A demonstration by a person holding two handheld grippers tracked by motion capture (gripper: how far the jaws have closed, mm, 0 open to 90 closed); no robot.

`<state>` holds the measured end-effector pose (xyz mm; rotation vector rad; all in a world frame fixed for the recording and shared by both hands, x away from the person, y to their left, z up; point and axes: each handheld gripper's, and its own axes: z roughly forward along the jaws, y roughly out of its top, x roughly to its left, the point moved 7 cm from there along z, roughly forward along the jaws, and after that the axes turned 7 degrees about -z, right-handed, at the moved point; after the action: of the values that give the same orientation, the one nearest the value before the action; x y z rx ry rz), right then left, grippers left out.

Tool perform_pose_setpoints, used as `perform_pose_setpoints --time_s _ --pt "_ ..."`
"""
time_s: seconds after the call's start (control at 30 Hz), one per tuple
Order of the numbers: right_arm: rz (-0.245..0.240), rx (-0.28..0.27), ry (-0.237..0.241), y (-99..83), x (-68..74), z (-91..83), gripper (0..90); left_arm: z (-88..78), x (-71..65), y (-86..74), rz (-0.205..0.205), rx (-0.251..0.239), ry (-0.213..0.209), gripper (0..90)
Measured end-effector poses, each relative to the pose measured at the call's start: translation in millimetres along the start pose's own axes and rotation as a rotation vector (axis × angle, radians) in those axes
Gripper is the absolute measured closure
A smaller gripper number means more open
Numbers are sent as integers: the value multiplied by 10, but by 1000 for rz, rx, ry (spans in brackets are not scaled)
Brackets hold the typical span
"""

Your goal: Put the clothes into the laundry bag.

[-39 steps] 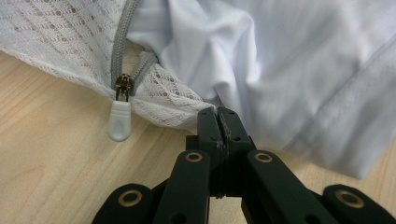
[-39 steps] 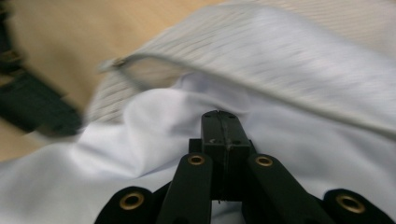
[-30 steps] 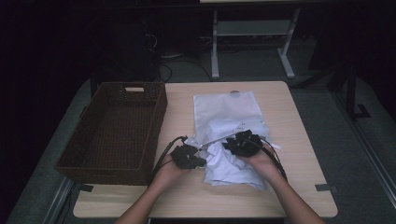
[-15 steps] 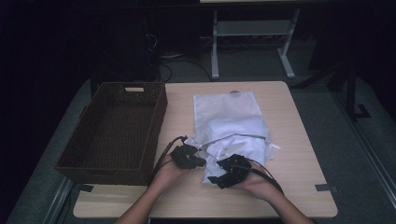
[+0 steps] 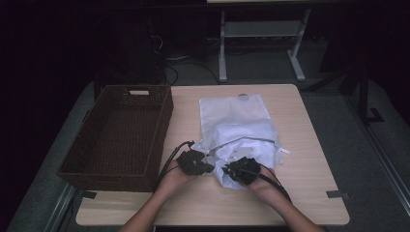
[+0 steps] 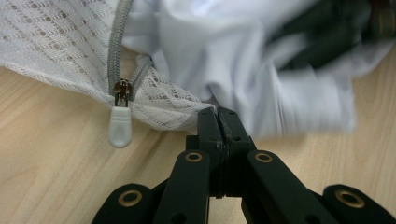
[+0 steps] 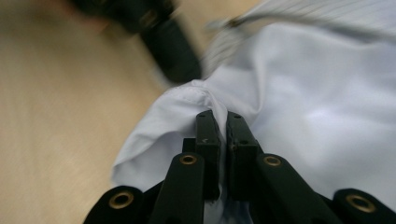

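A white mesh laundry bag (image 5: pixel 232 108) lies on the table with a white cloth (image 5: pixel 251 145) bunched at its near, open end. My left gripper (image 5: pixel 209 168) is shut on the bag's mesh edge (image 6: pixel 177 105), right beside the grey zipper pull (image 6: pixel 120 126). My right gripper (image 5: pixel 228 171) has just closed its jaws, and they now pinch a fold of the white cloth (image 7: pixel 317 93) at its near edge. The two grippers sit close together, and the left gripper (image 7: pixel 163 37) looks blurred in the right gripper view.
A dark wicker basket (image 5: pixel 106 174) stands at the left of the wooden table (image 5: pixel 314 145). Both forearms come in from the table's near edge. Beyond the far edge are a dark floor and a metal stand (image 5: pixel 222 48).
My right gripper has moved off the top of the cloth pile, toward the near edge and the left gripper, and has shut on the cloth. The left gripper has stayed put.
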<state>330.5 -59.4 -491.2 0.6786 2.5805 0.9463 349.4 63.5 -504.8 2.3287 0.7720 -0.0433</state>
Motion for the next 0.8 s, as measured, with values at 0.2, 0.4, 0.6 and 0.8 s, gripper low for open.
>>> perform_pose_setpoints --time_s 0.2,0.4,0.6,0.8 --pt "105 15 -97 57 -392 162 851 19 -33 0 16 14 -12 895" --pt "165 7 -102 53 -526 236 825 30 -34 -1 20 14 -12 894" --pt "133 -44 -42 25 -433 35 614 42 -41 -9 24 18 -16 891" --pt "105 -98 9 -20 -302 -329 512 53 -42 -9 24 18 -12 889"
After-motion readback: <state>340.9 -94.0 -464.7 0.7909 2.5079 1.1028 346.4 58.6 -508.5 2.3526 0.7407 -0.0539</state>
